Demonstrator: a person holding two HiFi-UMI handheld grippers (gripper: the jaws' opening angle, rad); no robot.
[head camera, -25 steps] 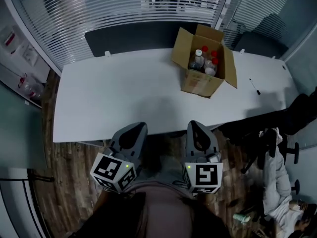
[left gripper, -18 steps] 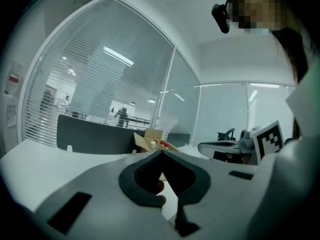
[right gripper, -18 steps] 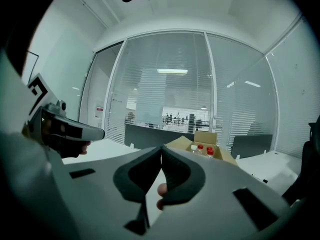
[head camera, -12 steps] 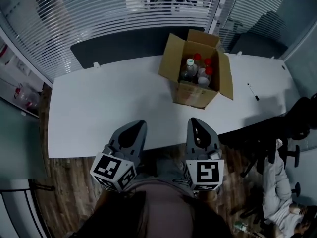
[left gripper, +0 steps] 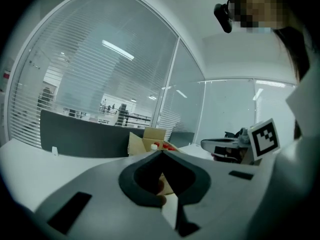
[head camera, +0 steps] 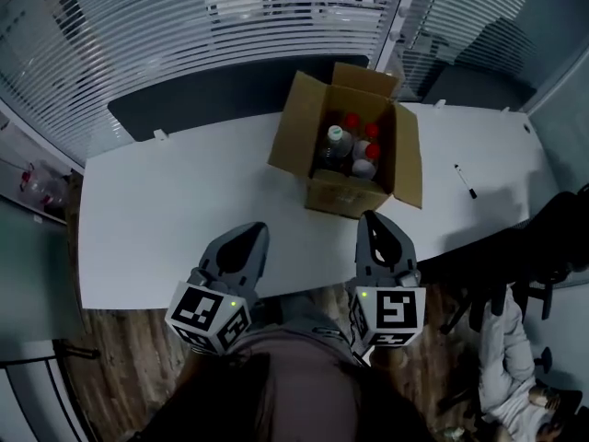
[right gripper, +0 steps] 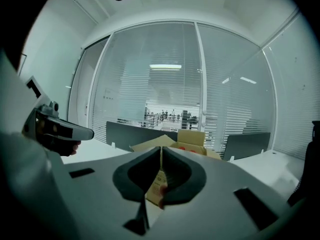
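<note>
The left tool (head camera: 250, 232) and the right tool (head camera: 371, 219) hang side by side over the near edge of the white worktop (head camera: 175, 205), both pointing away from the person. Each is clenched: in the left gripper view and the right gripper view alike, the jaws meet at the tips with nothing between them. Just beyond the right tool, and apart from it, a brown cardboard box (head camera: 336, 194) stands on the worktop. It is turned at a slight angle, with its flaps folded open. Inside it several clear bottles (head camera: 338, 142) stand upright and packed close, one with a white cap and others with red caps. The box is nearer the right tool than the left. To the right of the box, well apart from it, a dark pen (head camera: 463, 180) lies on the worktop. A dark panel (head camera: 212, 99) runs along the far edge, with slatted glass walls (head camera: 184, 17) behind it.
</note>
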